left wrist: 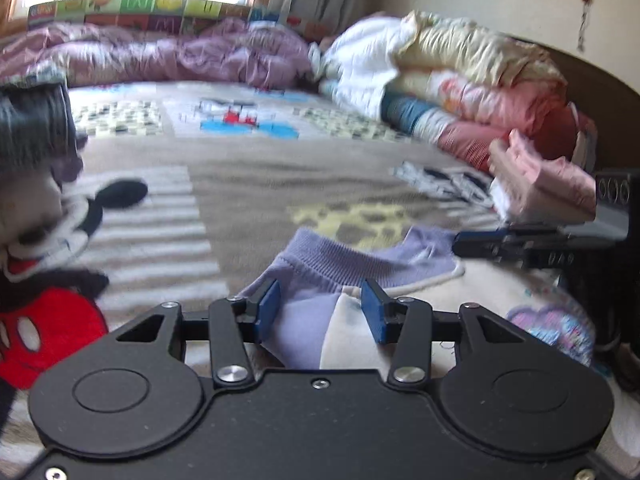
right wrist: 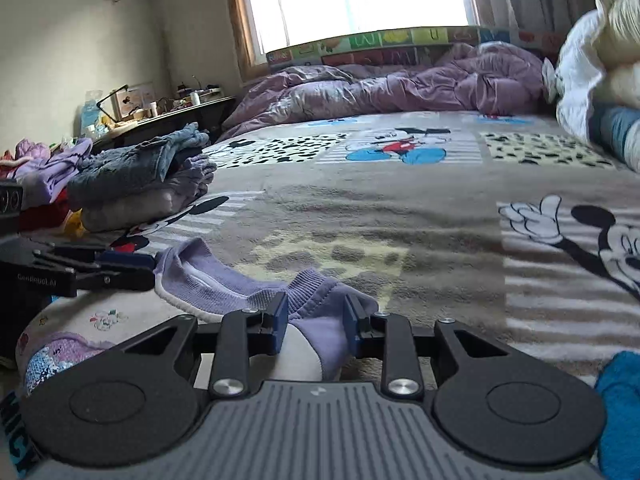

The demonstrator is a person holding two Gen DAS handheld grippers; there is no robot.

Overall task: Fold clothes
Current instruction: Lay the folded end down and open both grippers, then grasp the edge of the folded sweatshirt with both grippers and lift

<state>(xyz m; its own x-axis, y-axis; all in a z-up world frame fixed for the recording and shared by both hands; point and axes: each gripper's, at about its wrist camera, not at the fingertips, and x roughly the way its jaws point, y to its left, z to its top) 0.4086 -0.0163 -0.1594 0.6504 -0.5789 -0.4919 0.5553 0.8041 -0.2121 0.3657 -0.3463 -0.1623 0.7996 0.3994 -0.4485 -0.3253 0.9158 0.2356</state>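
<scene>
A cream fleece top (left wrist: 460, 292) with a ribbed lilac hem (left wrist: 320, 268) lies on the plush bed (right wrist: 360, 208). Left gripper (left wrist: 320, 308) fingers stand apart around the hem, not pressing. Right gripper (right wrist: 316, 322) fingers also stand apart astride it.

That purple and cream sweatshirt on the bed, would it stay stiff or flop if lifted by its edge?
The sweatshirt would probably flop: its ribbed hem already lies in soft waves on the blanket. It looks light for its size, being thin knit. Likely not slippery, since the fabric looks matte and fuzzy.
</scene>
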